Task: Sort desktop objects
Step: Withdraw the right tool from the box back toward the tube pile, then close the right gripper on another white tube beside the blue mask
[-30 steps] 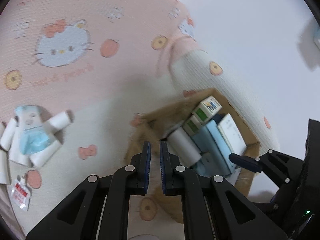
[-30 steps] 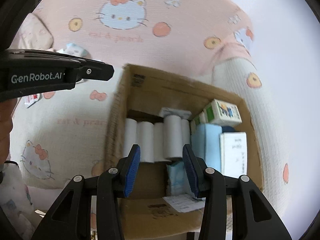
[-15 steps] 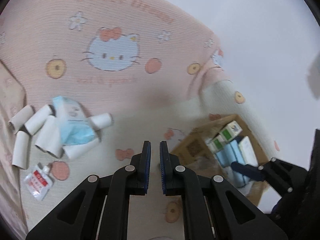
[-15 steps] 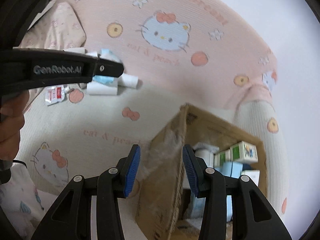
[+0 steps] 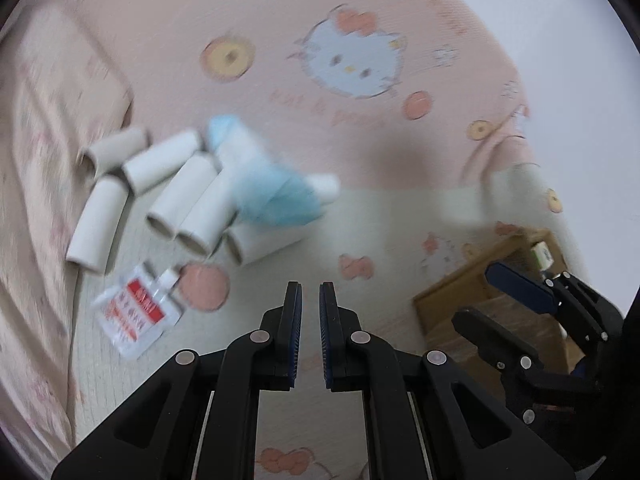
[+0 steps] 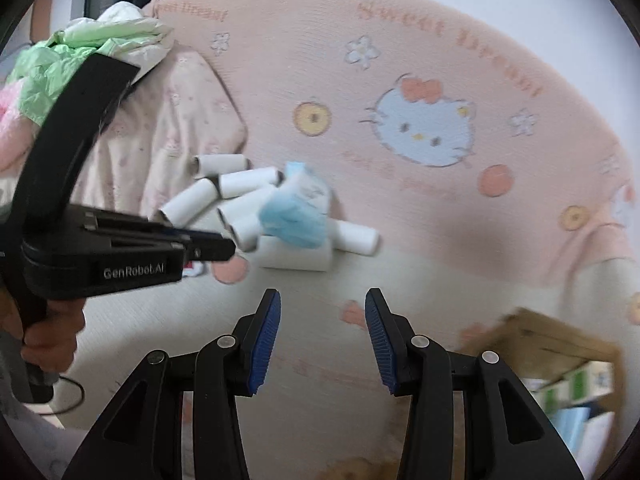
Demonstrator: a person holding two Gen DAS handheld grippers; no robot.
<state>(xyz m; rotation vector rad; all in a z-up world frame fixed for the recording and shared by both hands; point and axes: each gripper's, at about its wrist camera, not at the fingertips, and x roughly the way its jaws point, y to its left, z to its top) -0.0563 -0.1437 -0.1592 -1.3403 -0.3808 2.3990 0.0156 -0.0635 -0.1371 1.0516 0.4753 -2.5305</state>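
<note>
A pink cartoon-print blanket (image 6: 400,80) covers the surface, so the things lie on soft cloth. The cardboard box (image 6: 552,344), low at the right, already holds small cartons and blue packs and looks like the sorting bin. Well left of the box lies a loose heap of white paper tubes (image 5: 176,192), with a blue pack (image 5: 276,192) resting on top and a red-and-white sachet (image 5: 136,312) just below. The left gripper (image 5: 310,300), jaws nearly closed and empty, points toward the heap. The right gripper (image 6: 322,312), jaws moderately apart and empty, faces the heap, probably ready for a tube.
</note>
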